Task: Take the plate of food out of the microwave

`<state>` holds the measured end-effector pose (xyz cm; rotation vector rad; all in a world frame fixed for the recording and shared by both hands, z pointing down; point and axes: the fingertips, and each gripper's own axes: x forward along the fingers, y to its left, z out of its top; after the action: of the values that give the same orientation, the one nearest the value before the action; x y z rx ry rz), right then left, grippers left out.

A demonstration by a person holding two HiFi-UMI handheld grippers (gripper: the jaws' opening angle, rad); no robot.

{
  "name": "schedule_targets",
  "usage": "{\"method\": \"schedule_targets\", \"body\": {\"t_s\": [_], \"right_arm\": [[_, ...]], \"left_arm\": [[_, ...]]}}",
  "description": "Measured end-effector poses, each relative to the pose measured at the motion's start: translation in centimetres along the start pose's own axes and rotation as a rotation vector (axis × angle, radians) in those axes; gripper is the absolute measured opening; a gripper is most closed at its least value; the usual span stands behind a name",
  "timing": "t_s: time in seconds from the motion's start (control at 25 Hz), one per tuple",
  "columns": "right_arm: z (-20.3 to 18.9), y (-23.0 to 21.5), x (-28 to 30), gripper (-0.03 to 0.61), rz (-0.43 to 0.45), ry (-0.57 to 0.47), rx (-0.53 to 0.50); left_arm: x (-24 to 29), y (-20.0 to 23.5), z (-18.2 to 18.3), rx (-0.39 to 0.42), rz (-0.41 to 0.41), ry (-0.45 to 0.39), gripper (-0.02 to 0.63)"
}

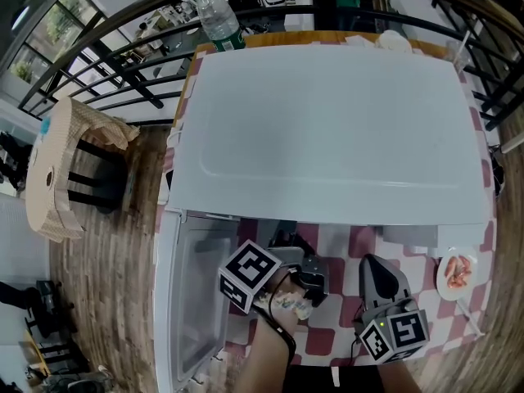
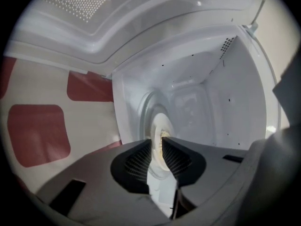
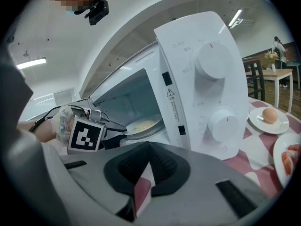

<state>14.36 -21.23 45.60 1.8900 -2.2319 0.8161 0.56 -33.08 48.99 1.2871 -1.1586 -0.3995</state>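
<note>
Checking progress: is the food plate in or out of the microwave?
In: the plate sits inside the microwave's open cavity.

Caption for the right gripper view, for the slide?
Left gripper closed on the rim of the plate of food inside the open microwave; right gripper shut.

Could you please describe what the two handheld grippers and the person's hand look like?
Both the left gripper and the right gripper have grey plastic bodies, with black ribbed pads set in V-shaped jaws. Each carries a white cube with black square markers. Thin black cables run along the left one. The left hand wears what looks like a light patterned glove.
</note>
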Motion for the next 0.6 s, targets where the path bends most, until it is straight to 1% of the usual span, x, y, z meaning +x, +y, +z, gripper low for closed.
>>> {"method": "schedule_targets", "body": {"t_s": [0.12,0.28,0.44,0.6], "right_arm": [[-0.02,-0.01,0.0,0.006,0.0,0.001,0.002],[-0.33,-0.23,0.02,0.006,-0.003,0.006,0.006],[-0.31,-0.29,0.0,0.006,-0.004,0.006,0.007],[-0.55,-0.34,-0.04,0.006,0.0,0.0,0.011]], "left_arm": [[0.07,0.36,-0.08,0.007,0.025,0.016,0.052],[0.16,0.48,-0.12,0.017,0.03,0.029,0.052],[0.1,0.43,0.03,-0.022,0.011,0.017,0.046],[-0.03,0.58,0.03,-0.025,0.008,0.0,0.043]]}}
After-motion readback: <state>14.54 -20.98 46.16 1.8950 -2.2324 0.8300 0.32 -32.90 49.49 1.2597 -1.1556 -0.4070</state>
